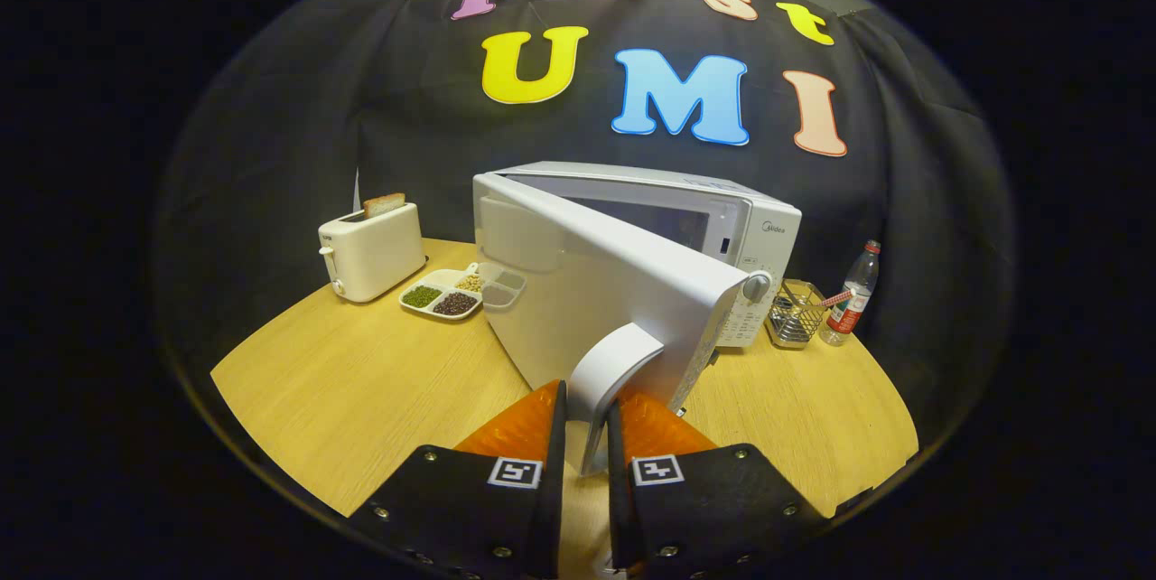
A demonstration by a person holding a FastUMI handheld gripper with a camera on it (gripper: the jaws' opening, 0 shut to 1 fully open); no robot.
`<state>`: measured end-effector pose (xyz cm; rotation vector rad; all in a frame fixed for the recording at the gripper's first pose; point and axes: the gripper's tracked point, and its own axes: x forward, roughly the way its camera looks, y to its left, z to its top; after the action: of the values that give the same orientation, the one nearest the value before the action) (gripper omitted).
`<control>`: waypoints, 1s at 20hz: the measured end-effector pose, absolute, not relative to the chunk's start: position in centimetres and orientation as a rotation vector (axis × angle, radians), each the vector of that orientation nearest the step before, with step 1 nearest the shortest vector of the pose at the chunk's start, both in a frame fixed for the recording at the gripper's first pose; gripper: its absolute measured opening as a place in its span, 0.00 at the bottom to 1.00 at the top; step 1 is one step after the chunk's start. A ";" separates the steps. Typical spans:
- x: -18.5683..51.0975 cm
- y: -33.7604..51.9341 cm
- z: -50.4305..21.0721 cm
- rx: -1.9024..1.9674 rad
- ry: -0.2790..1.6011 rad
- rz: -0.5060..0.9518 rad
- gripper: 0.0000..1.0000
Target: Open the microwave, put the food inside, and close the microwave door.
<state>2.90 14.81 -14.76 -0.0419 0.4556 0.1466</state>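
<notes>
A white microwave (722, 219) stands on the wooden table (361, 381) with its door (596, 291) swung partly open toward me. The door's curved white handle (610, 372) sits between my fingers, and my gripper (587, 417) is shut on it, both fingers pressing its sides. A white divided tray (452, 291) holding green, dark and pale beans lies to the left of the microwave, partly behind the open door's edge. The dark cavity of the microwave shows past the door's top edge.
A white toaster (370, 250) with a slice of bread in it stands left of the tray. Right of the microwave are a wire basket (795, 316) and a plastic bottle (853, 295). Bare table lies left of my fingers.
</notes>
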 end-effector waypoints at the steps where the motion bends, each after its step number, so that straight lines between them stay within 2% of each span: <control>1: 2.4 15.5 -14.7 -0.033 0.453 0.155 0.22; 11: -2.6 22.0 -14.2 -0.019 0.411 0.233 0.22; 14: -4.6 24.4 -14.2 -0.015 0.419 0.320 0.22; 20: -9.2 28.2 -13.7 -0.020 0.424 0.603 0.22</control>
<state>-9.22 28.18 -13.75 -0.0197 0.4242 0.6033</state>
